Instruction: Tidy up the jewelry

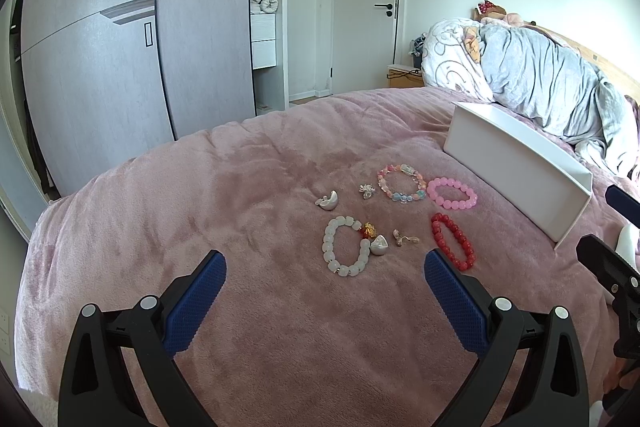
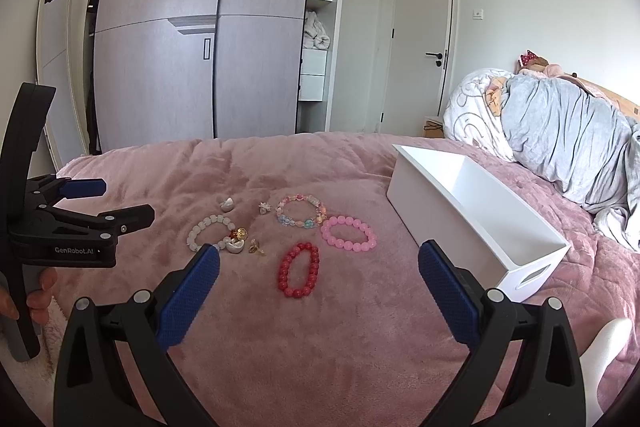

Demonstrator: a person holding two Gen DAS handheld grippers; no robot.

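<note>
Jewelry lies scattered on a pink blanket. A white bead bracelet with a gold and red charm, a red bracelet, a pink bracelet and a multicolour bracelet lie beside several small silver pieces. My left gripper hovers open just short of the white bracelet. The right gripper is open above the blanket, with the red bracelet between and just beyond its tips. An empty white box stands to the right of the pink bracelet.
A grey crumpled duvet and patterned pillow lie behind the box by a wooden headboard. A grey wardrobe, open shelves and a white door stand beyond the bed. A hand holds the left gripper's handle at the left.
</note>
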